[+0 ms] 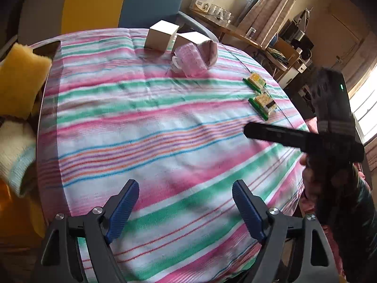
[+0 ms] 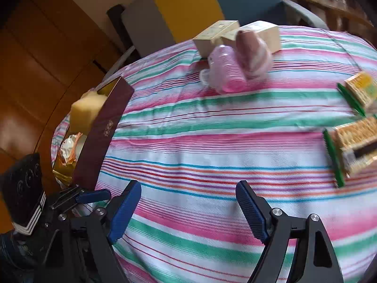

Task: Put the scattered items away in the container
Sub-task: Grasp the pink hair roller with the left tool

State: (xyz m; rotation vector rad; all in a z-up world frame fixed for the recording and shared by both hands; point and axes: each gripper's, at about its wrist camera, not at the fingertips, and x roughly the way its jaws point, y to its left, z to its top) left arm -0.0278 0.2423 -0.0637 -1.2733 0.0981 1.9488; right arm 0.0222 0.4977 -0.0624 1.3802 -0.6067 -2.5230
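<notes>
My left gripper [image 1: 186,202] hangs open over the striped cloth with nothing between its blue pads. My right gripper [image 2: 188,207] is open and empty too, above the cloth's middle. The maroon box [image 2: 103,132] stands at the table's left edge and holds a yellow sponge [image 2: 87,113] and crumpled wrappers [image 2: 69,151]. Still on the cloth are a pink ribbed cup [image 2: 226,70] on its side, a mauve pouch [image 2: 252,54] against it, and two cracker packets [image 2: 360,92] [image 2: 353,146] at the right. In the left wrist view a dark finger [image 1: 271,134] of the right gripper reaches in below the packets [image 1: 264,103].
Two cream cartons [image 2: 212,35] [image 2: 261,35] stand at the far edge behind the cup. A chair with a blue and yellow back [image 1: 132,2] is beyond the table. A wooden shelf with clutter [image 1: 278,47] lies to the right. The sponge [image 1: 21,80] and a knitted cloth [image 1: 14,151] fill the left edge.
</notes>
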